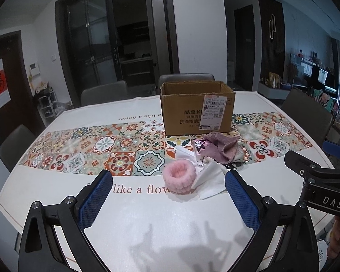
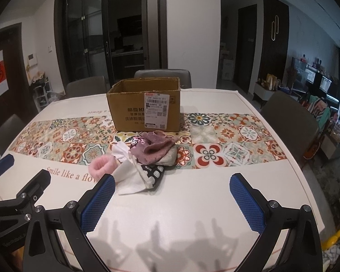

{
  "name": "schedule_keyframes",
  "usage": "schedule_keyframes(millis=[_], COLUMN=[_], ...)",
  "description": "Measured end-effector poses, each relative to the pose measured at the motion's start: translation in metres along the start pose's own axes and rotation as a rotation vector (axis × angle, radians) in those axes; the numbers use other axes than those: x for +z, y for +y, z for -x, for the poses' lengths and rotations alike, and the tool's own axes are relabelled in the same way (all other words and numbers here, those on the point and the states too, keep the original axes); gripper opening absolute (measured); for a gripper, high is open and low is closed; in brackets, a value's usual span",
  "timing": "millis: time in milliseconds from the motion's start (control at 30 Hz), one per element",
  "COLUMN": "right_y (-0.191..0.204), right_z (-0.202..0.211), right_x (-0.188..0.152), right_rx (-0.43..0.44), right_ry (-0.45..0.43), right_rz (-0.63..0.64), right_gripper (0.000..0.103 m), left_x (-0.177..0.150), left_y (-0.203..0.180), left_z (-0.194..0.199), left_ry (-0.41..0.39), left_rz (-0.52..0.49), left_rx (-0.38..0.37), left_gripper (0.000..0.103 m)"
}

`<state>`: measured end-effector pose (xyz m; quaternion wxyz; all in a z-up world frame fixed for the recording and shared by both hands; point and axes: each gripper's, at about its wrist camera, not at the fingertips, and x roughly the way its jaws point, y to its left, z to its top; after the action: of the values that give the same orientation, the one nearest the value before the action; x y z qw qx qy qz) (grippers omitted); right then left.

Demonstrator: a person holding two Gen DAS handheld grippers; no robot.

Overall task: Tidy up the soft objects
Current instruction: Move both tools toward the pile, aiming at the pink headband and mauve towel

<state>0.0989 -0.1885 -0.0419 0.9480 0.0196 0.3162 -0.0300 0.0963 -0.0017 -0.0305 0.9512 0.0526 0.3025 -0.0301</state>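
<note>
A heap of soft things lies mid-table before an open cardboard box (image 1: 196, 107) (image 2: 145, 107). It holds a fluffy pink ring (image 1: 179, 178) (image 2: 100, 166), a white cloth (image 1: 209, 182) (image 2: 131, 180), a mauve towel (image 1: 222, 146) (image 2: 156, 147), a small pink printed pack (image 1: 199, 148) and a black patterned cloth (image 2: 155, 172). My left gripper (image 1: 168, 178) hangs open just short of the pink ring, nothing between its fingers. My right gripper (image 2: 172, 181) is open too, nearer than the heap and to its right. The right gripper's body (image 1: 317, 181) shows at the left view's right edge.
The table carries a white cloth (image 2: 192, 204) with a band of coloured tile patterns and printed words. Grey chairs (image 1: 185, 78) (image 2: 290, 117) stand around it. Behind are dark glass doors, a white pillar and cluttered shelves at the right.
</note>
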Motion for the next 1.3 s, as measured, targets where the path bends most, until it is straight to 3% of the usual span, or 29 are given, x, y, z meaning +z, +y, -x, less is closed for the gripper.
schedule_keyframes(millis=[367,833,1033,1300], right_y=[0.013,0.028,0.032,0.034], right_z=[-0.064,-0.136,-0.151,-0.165], right_x=[0.017,0.013,0.010,0.016], right_rx=[0.030,0.013,-0.020,-0.018], right_ry=[0.079,0.241,0.263,0.265], right_rz=[-0.009,-0.072,-0.083,-0.066], right_gripper=[0.099,0.091,0.089,0.085], left_x=[0.011,0.002,-0.004,-0.008], left_y=[0.011,0.021,0.024,0.025], left_z=[-0.067,-0.143,-0.162,-0.178], left_ry=[0.105,0.256,0.305,0.342], left_rz=[0.001,-0.022,-0.007,0.034], left_rx=[-0.050,-0.184,-0.233,-0.238], left_gripper=[0.098,0.094,0.093,0.091])
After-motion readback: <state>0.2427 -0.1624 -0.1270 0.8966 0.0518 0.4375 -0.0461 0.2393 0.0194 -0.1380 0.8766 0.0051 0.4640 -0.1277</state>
